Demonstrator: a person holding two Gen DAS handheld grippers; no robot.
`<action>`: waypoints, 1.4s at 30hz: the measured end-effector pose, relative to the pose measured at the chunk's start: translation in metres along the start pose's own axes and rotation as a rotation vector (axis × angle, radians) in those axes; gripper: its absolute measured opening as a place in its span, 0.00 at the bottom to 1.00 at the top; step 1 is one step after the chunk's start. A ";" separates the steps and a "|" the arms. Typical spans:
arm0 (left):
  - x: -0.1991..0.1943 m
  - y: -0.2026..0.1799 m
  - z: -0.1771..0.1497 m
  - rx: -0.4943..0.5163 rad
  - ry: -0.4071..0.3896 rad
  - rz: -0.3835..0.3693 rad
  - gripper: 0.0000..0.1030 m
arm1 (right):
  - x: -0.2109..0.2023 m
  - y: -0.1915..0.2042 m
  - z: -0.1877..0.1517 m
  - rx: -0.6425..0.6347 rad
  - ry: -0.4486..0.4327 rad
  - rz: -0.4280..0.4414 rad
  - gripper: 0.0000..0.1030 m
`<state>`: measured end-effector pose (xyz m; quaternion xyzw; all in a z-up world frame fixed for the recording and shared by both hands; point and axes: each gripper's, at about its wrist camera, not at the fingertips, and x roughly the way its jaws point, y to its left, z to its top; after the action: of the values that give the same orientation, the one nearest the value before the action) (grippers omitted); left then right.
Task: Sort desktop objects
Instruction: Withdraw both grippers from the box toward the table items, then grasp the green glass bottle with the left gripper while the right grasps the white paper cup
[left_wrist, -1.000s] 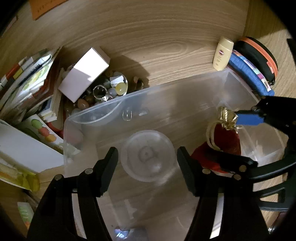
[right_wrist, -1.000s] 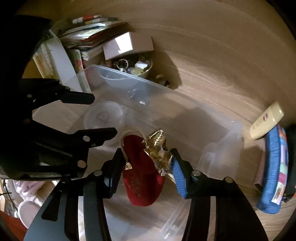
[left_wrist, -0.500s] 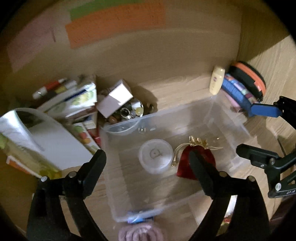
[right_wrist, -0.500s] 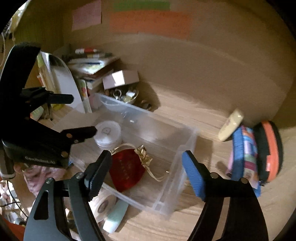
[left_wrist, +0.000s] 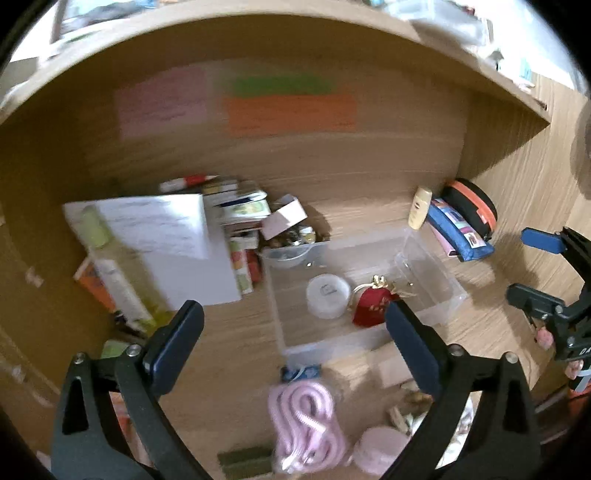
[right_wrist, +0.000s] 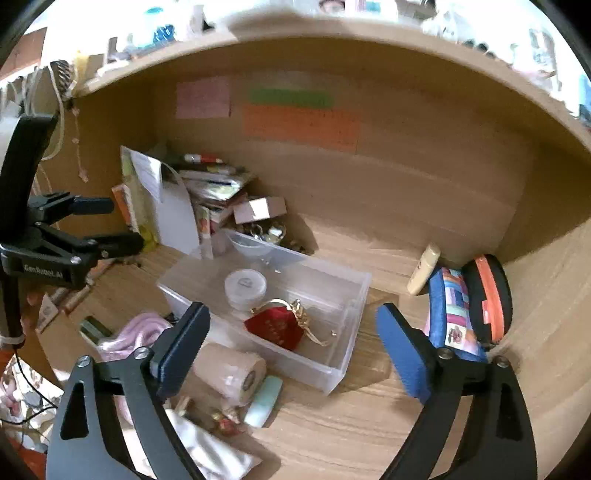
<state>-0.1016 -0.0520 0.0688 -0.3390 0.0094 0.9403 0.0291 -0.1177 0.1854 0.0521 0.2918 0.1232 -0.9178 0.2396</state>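
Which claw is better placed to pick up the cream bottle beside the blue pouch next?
Probably the right claw: the cream bottle lies on its side of the clear bin. The left claw faces the bin's other side. Both are opening, with nothing between them.

White lettering "GenRobot.AI" stands on the black body of the left gripper (right_wrist: 92, 225), at nine o'clock in the right wrist view. Nothing else is legible.

wooden desk (right_wrist: 369, 435), wood back panel (right_wrist: 424, 177) bearing coloured paper notes (right_wrist: 299, 123), shelf above (right_wrist: 369, 48).
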 end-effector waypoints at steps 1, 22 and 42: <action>-0.005 0.004 -0.004 -0.006 -0.002 0.006 0.97 | -0.004 0.001 -0.002 0.001 -0.010 0.001 0.94; 0.006 0.055 -0.149 -0.069 0.181 0.120 0.97 | 0.033 0.032 -0.071 0.065 0.110 0.065 0.99; 0.059 0.044 -0.169 -0.016 0.265 0.045 0.97 | 0.118 0.060 -0.078 0.087 0.310 0.108 0.99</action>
<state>-0.0416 -0.0990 -0.0987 -0.4604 0.0133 0.8876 0.0038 -0.1344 0.1188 -0.0854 0.4460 0.1031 -0.8521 0.2538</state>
